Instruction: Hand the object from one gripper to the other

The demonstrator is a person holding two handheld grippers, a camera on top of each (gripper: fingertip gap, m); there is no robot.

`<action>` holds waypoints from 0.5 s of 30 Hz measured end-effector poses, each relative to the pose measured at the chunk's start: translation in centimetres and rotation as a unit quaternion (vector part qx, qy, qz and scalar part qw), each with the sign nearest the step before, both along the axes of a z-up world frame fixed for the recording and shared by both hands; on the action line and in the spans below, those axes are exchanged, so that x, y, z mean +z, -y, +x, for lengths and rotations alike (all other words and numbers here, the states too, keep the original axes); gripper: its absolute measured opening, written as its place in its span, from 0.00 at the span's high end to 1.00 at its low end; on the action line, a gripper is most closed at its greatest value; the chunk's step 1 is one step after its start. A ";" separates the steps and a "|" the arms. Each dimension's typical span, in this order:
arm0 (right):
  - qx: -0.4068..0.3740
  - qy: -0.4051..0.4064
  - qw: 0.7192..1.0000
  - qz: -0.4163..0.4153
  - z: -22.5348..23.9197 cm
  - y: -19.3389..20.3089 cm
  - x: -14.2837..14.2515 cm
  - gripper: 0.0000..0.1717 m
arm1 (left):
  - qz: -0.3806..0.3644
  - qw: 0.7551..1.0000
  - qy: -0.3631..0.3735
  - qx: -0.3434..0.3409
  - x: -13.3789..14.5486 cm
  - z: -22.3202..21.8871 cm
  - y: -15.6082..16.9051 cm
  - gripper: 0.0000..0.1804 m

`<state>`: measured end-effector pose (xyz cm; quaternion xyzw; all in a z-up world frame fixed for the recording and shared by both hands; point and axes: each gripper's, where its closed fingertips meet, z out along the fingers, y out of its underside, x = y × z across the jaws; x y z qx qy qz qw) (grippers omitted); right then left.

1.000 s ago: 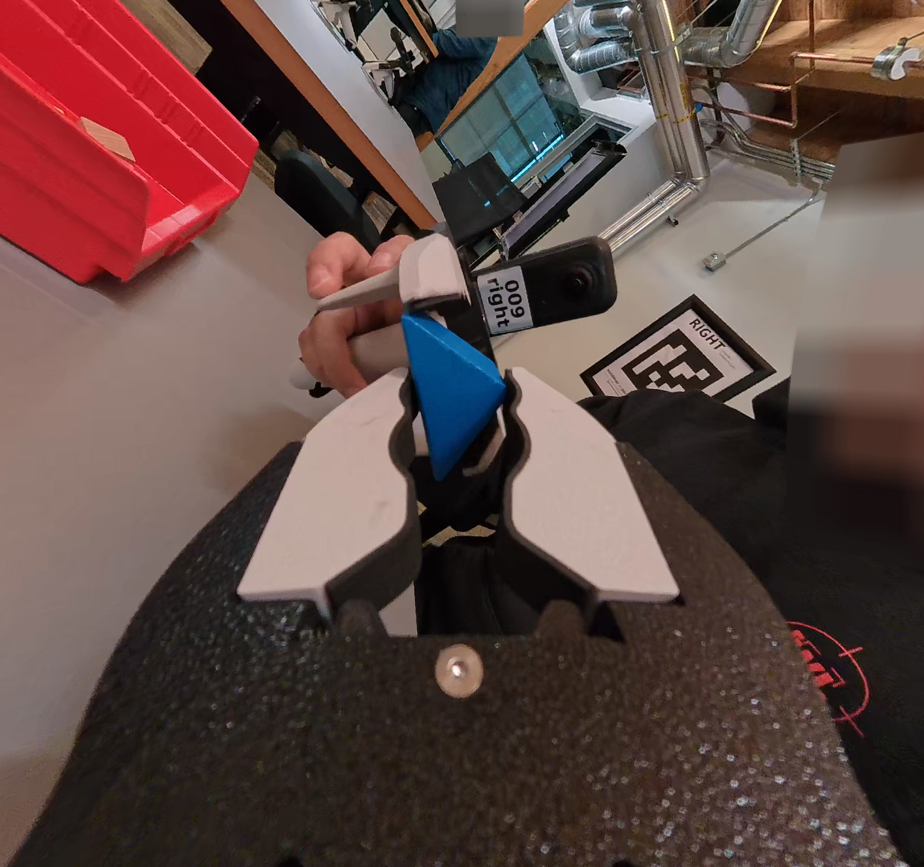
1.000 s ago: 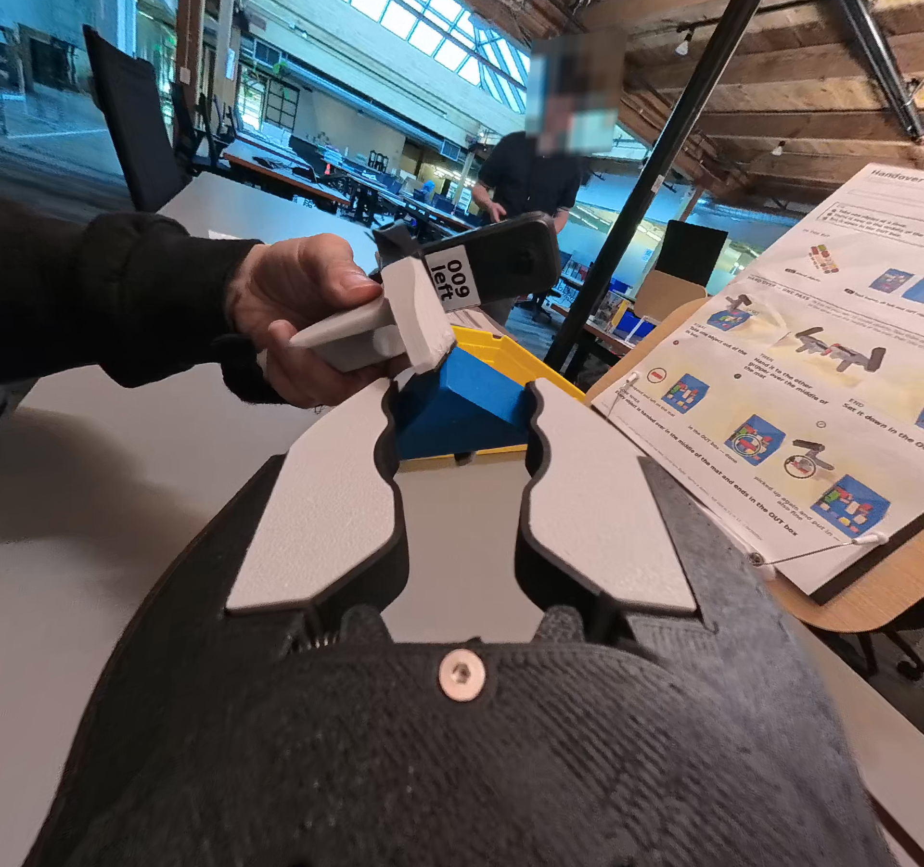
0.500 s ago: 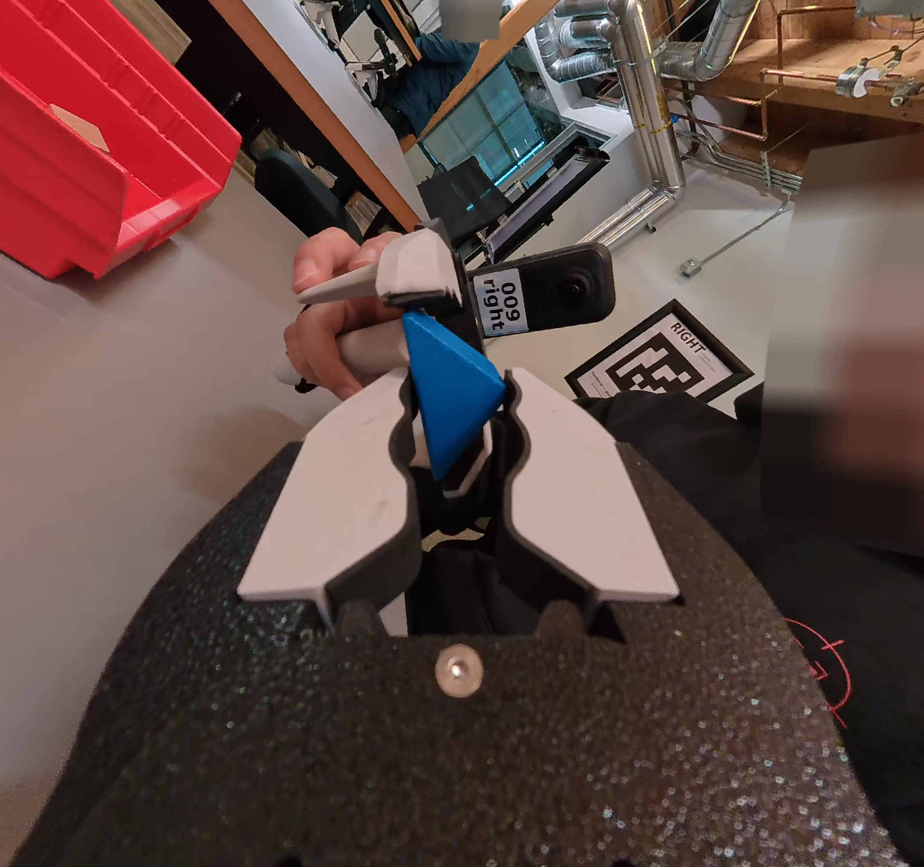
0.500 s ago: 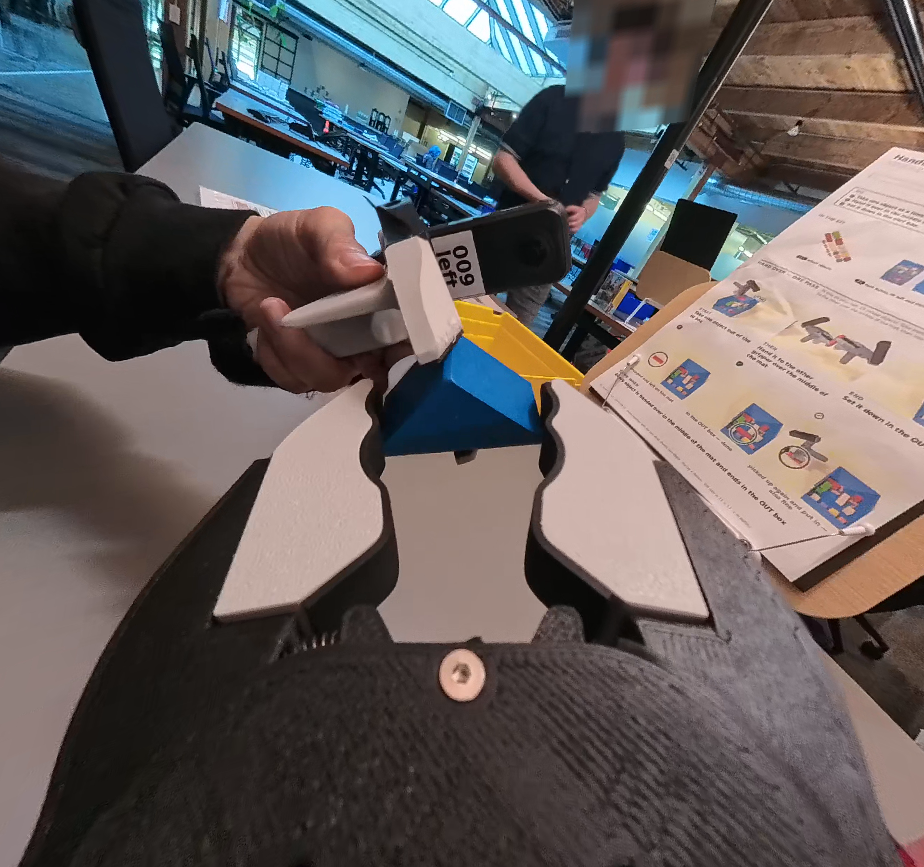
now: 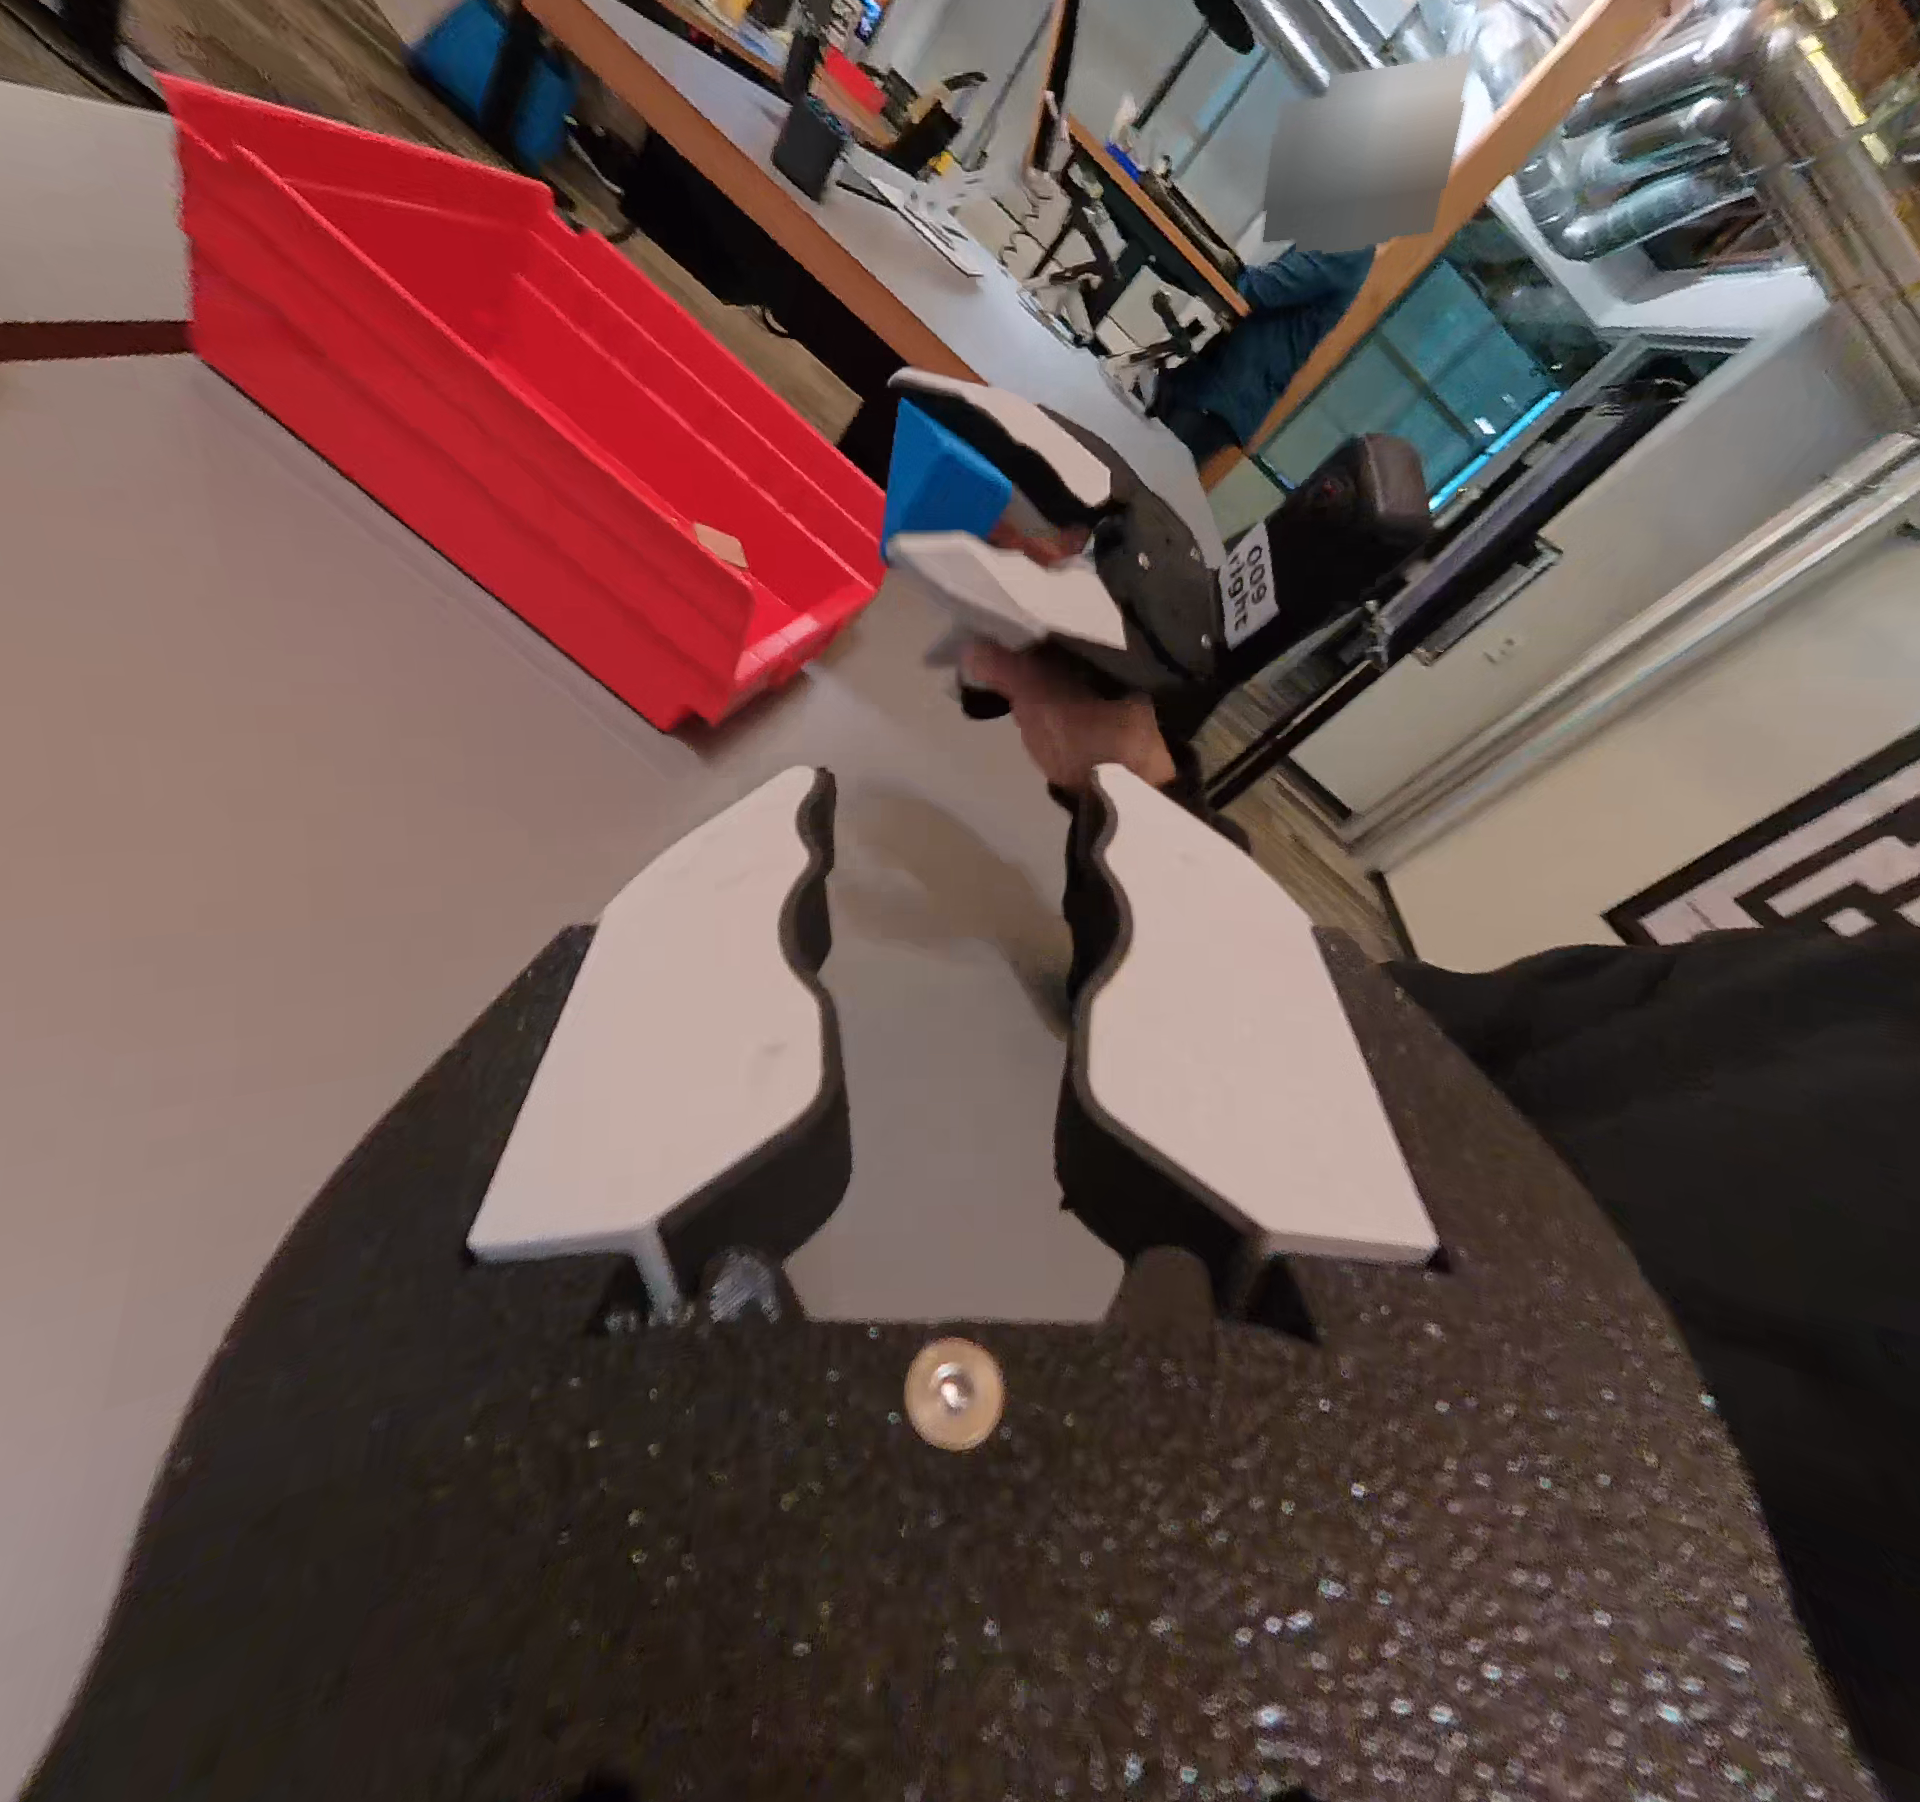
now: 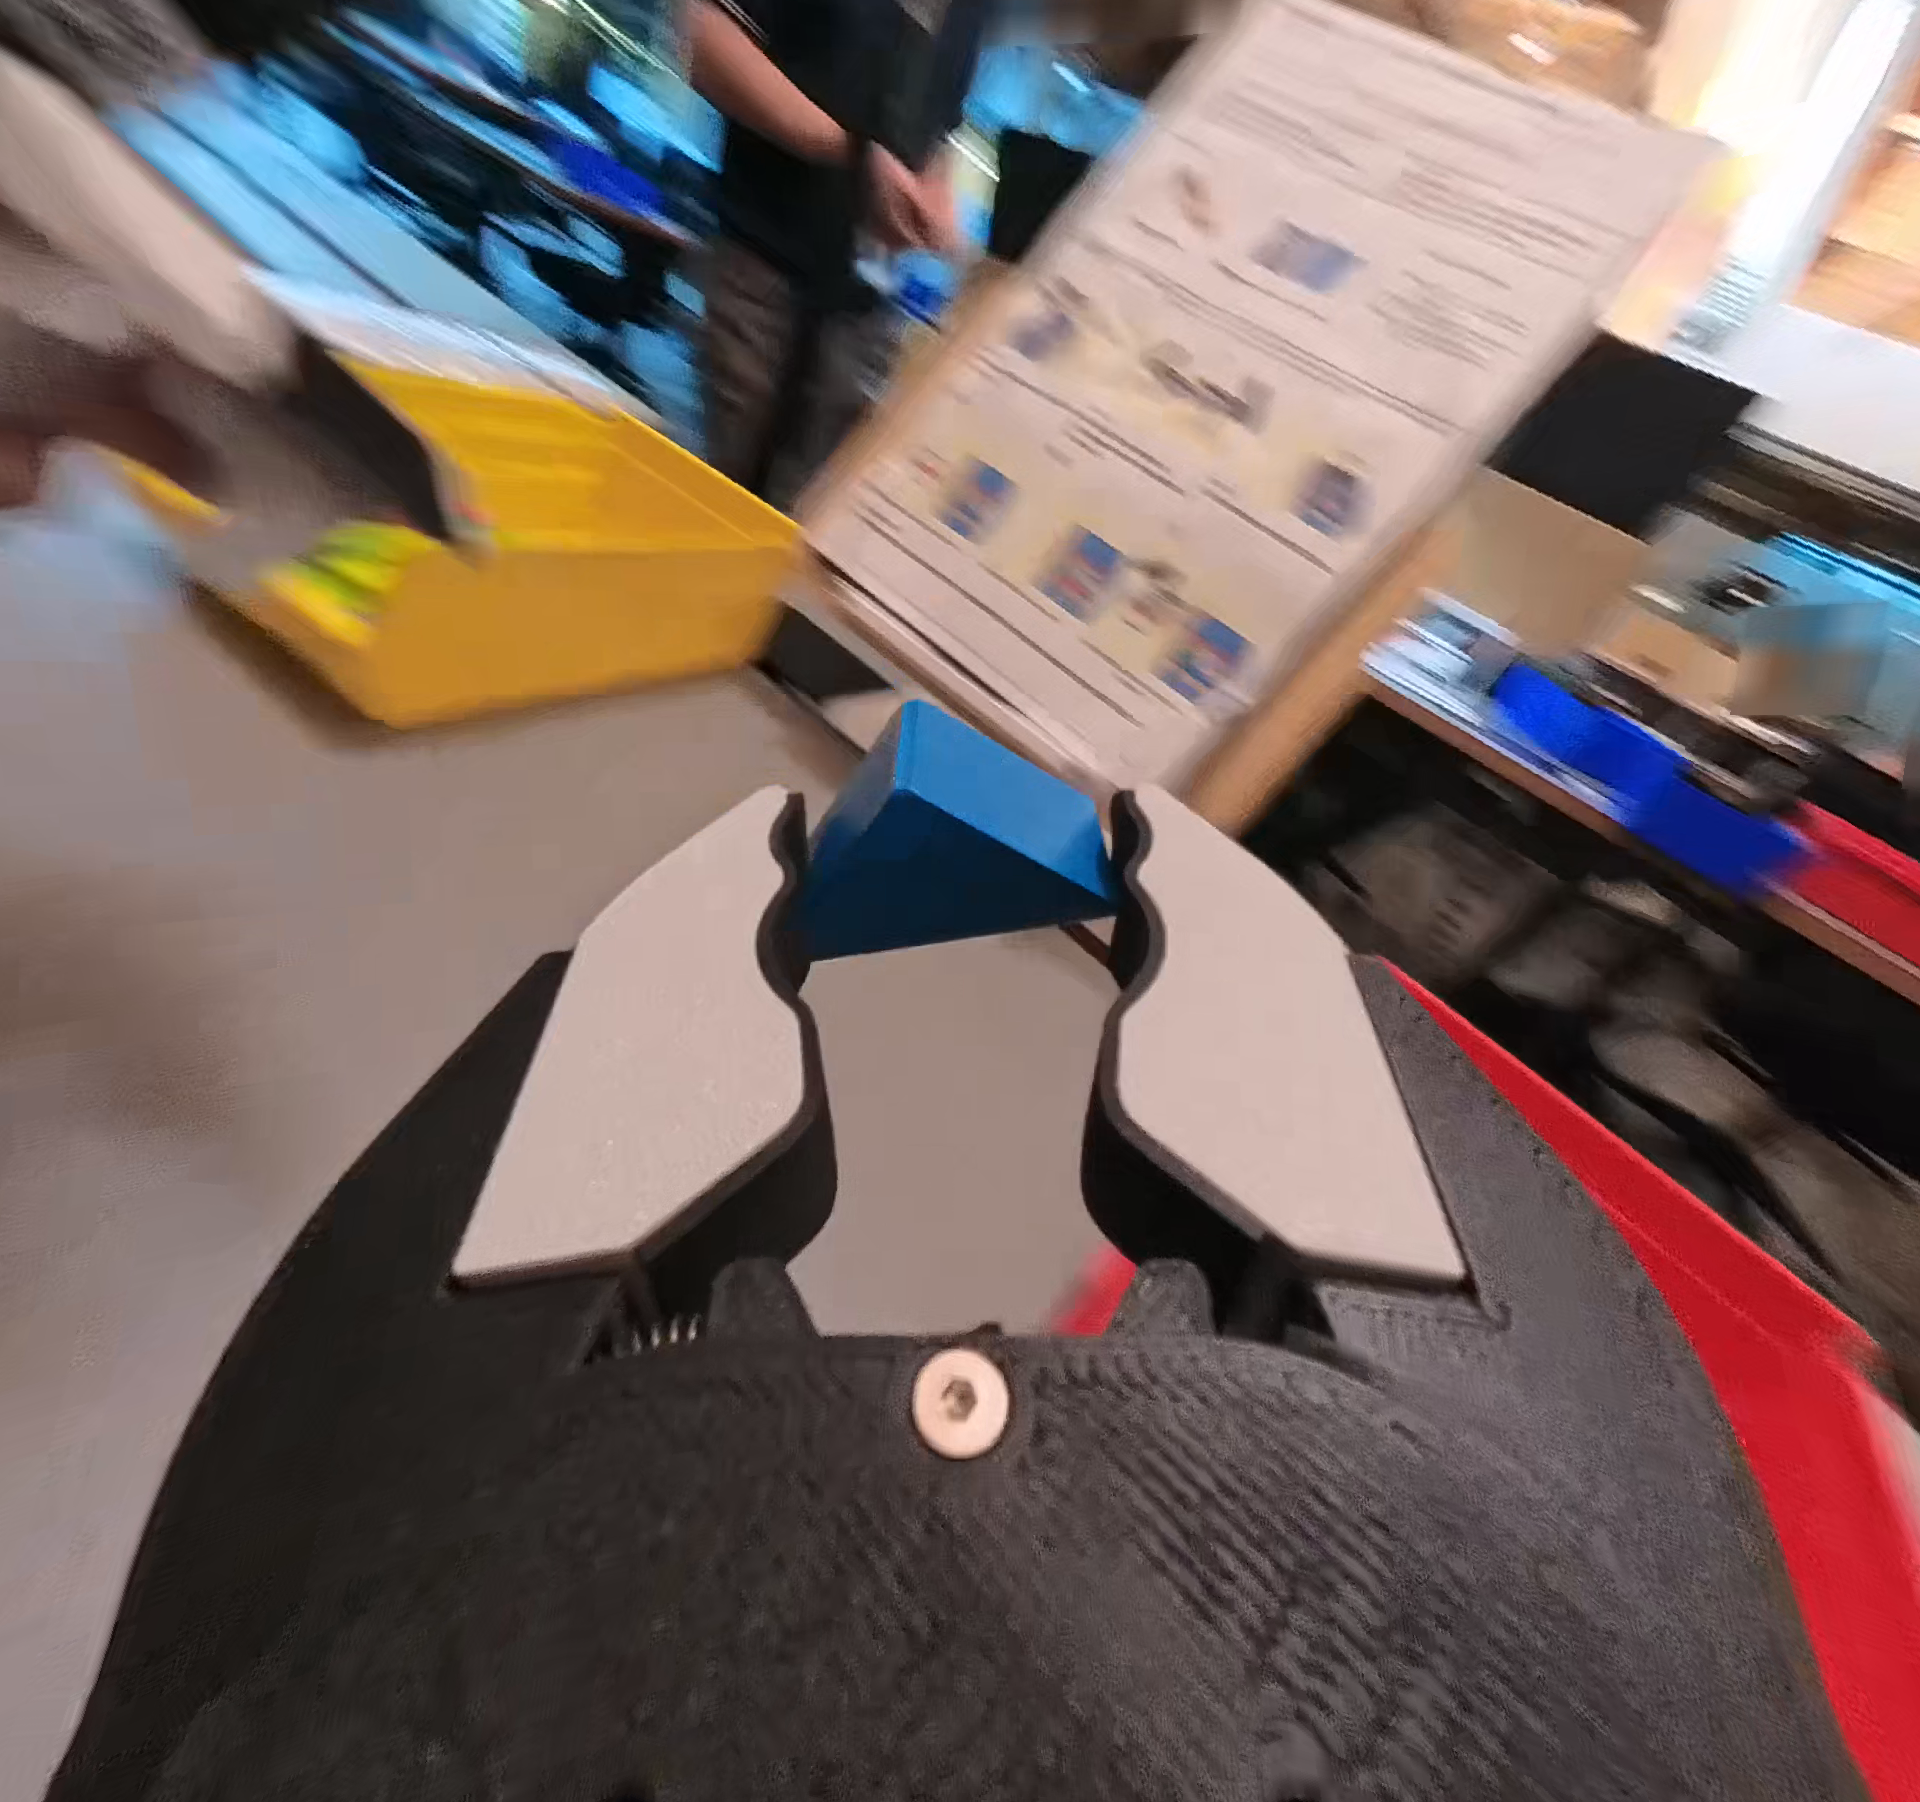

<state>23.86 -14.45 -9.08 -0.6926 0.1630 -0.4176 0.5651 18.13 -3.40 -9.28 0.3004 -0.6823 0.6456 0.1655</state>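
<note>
A blue wedge-shaped block (image 6: pixel 940 864) sits between the tips of my right gripper (image 6: pixel 956 853), and both pads press on its sides. The left wrist view shows the same: the right gripper (image 5: pixel 940 490), held by a hand, carries the blue block (image 5: pixel 940 485) in the air near the red bin (image 5: pixel 499 422). My left gripper (image 5: pixel 951 817) is open with nothing between its fingers, low over the grey table (image 5: pixel 260 817). The right wrist view is blurred by motion.
A yellow bin (image 6: pixel 582 568) stands on the table to the left in the right wrist view. An instruction sheet on a board (image 6: pixel 1226 402) stands behind the block. A person (image 6: pixel 821 152) stands farther back. A red bin's edge (image 6: pixel 1662 1285) shows at the lower right.
My left gripper opened and let go of the blue block, which stays in my right gripper. The two grippers drew apart; the right one moved toward the red bin.
</note>
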 end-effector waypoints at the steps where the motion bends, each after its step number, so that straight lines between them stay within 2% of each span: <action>1: -0.057 -0.005 0.998 -0.015 1.2 2.8 -0.4 0.67 | 0.007 1.000 0.007 0.009 -0.1 -0.1 -0.4 0.76; 4: -0.229 -0.053 0.971 -0.048 3.9 12.4 -2.6 0.67 | 0.039 0.999 0.022 0.020 -1.3 -0.9 -1.4 0.76; 7: -0.314 -0.126 0.940 -0.037 4.7 19.1 -6.1 0.67 | 0.056 0.998 0.017 0.014 -2.8 -2.0 -1.8 0.75; 10: -0.364 -0.168 0.915 -0.040 4.9 22.2 -8.7 0.67 | 0.058 0.998 0.006 0.011 -3.8 -2.4 -2.0 0.76; 15: -0.389 -0.209 0.896 -0.049 5.3 23.2 -11.6 0.67 | 0.048 0.999 -0.008 0.014 -4.4 -2.4 -2.2 0.76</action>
